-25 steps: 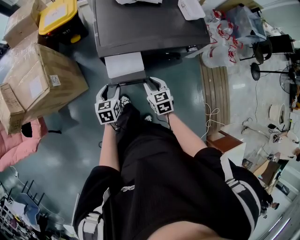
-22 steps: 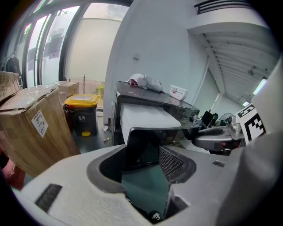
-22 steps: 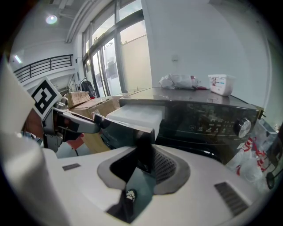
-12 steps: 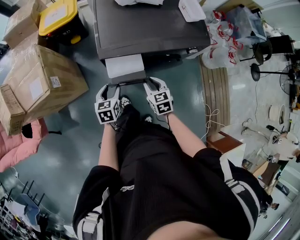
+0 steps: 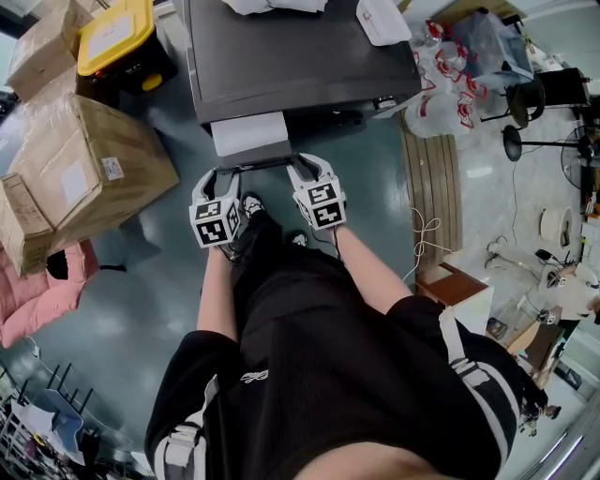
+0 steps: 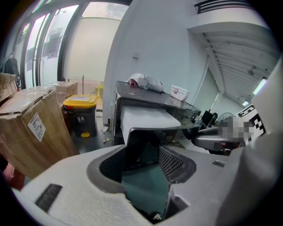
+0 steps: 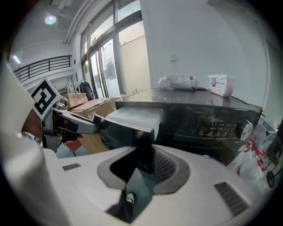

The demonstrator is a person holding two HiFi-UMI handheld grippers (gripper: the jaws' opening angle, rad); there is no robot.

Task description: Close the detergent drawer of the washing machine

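The person stands right up at the washing machine (image 5: 300, 56), both bare forearms reaching forward and down, side by side, with the marker cubes facing up. The detergent drawer (image 5: 248, 133) is pulled well out of the machine's front at its left side, white on top with a dark front panel. The left gripper (image 5: 225, 172) sits at the left end of that panel and the right gripper (image 5: 302, 165) at the right end. In each gripper view the panel's end stands between the jaws and they pinch it, neither pair spread wide. What is in the drawer cannot be seen from here. On the machine's top rest a lidded white tub (image 5: 382, 17) and a crumpled bag (image 7: 177, 81). On the floor to the left stand a taped-shut cardboard box (image 5: 89, 169) and a black bin with a yellow lid (image 5: 114, 36), also shut.
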